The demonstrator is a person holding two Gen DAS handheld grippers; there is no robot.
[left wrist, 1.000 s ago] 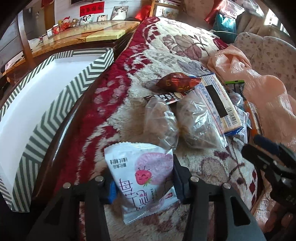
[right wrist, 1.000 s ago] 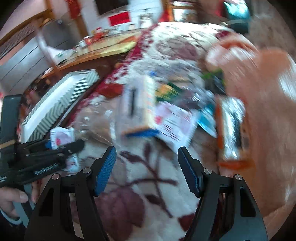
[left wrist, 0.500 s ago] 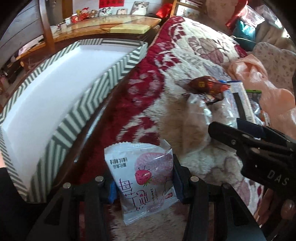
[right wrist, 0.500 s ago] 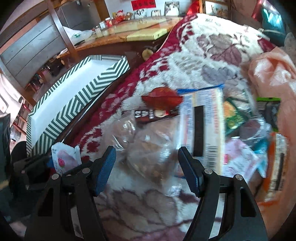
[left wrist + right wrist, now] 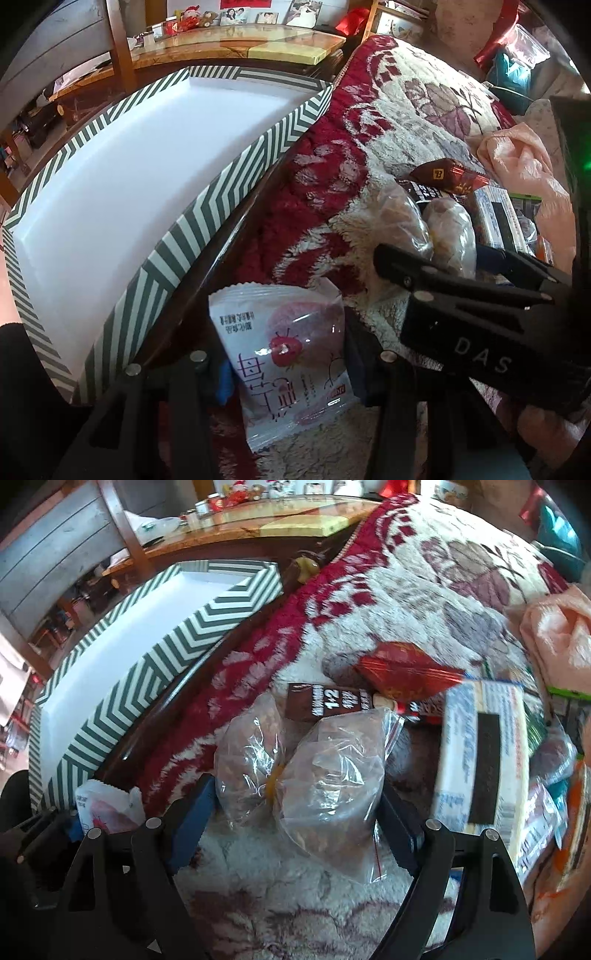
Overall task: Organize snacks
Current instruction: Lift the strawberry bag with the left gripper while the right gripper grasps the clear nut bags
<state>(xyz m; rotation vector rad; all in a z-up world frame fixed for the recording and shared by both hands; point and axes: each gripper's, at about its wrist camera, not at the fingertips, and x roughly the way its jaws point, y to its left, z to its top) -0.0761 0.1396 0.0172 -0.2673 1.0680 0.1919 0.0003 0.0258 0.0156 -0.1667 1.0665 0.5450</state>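
1. The box (image 5: 207,206) wears dark green and white chevron stripes outside, plain white inside.
2. The blanket (image 5: 369,590) is cream, with deep red blocks and mauve flowers.
3. The snack packet (image 5: 291,354) is white with a pink circle and a red strawberry.
4. The wrapped sweet (image 5: 406,670) is shiny red.
5. The bag (image 5: 517,155) is peach-pink.

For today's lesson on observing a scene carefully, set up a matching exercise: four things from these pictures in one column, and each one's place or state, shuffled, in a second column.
Column 1
1. strawberry snack packet
2. clear bags of brown snacks
3. red wrapped snack
4. striped box

Column 2
A. beside the blanket, white inside
B. between the wide-open fingers of the right gripper
C. clamped in the left gripper
D. lying on the dark brown packet

Pairs: 1-C, 2-B, 3-D, 4-A
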